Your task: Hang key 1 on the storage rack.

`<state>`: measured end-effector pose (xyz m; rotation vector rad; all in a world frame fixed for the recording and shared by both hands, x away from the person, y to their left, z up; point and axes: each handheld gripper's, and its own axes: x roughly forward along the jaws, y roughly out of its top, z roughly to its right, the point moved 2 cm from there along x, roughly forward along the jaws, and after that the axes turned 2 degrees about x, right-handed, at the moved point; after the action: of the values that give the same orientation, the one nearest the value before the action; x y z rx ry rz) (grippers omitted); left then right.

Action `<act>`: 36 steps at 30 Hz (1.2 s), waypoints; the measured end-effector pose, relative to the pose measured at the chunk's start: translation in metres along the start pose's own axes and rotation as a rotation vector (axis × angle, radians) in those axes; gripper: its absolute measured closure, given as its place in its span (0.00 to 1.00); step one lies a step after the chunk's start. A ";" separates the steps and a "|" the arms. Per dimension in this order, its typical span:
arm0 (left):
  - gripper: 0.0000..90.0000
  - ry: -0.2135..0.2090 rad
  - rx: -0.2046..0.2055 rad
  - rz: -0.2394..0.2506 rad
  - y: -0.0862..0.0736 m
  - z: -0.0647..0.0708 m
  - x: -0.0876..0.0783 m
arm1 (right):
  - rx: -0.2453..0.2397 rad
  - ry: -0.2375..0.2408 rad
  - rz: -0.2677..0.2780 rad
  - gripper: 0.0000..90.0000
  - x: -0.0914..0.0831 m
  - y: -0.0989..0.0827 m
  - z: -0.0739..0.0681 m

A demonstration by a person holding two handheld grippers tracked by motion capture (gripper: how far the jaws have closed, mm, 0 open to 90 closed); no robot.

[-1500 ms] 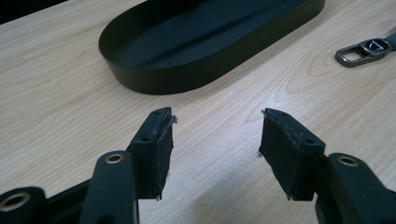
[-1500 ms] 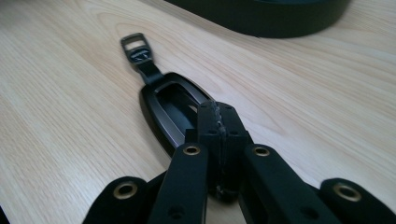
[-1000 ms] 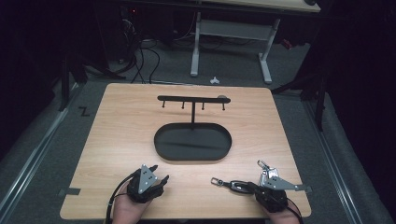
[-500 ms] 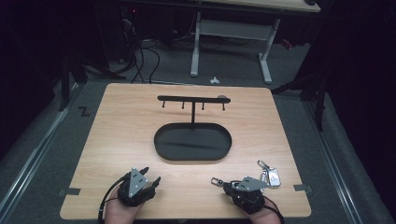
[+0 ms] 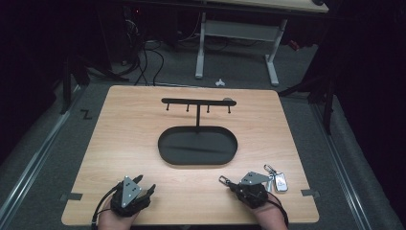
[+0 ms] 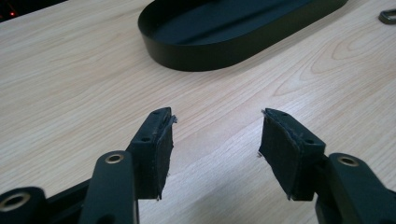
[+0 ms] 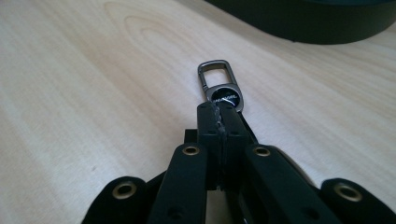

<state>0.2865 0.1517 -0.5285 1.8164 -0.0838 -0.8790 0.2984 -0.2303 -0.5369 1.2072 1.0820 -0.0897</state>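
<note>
A small dark carabiner clip (image 5: 223,179) with a round black emblem (image 7: 225,95) lies on the wooden table (image 5: 119,143) at the front right. My right gripper (image 5: 231,185) is shut, its pads pressed together (image 7: 217,109), with the clip's near end caught at the tips. At the front left my left gripper (image 5: 145,183) stands open just above the bare wood, nothing between its pads (image 6: 217,116). A bunch of keys with a fob (image 5: 279,181) lies just right of the right gripper. Whether it joins the clip is hidden.
A black oval tray (image 5: 165,153) sits mid-table with a T-shaped hook stand (image 5: 197,101) rising from its far side. Its wall shows ahead of both grippers (image 6: 210,51) (image 7: 303,23). Table legs and cables stand on the floor beyond the far edge.
The right hand has shifted left, away from the keys, while the clip stays near the same spot. The left hand has slid left and toward the front edge.
</note>
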 end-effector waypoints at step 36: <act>0.45 -0.063 -0.018 -0.007 0.008 0.005 0.014 | 0.197 -0.174 0.067 0.72 -0.041 -0.011 0.051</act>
<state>0.2967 0.1383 -0.5301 1.7728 -0.1094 -0.9396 0.3020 -0.2939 -0.5182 1.3845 0.8956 -0.2503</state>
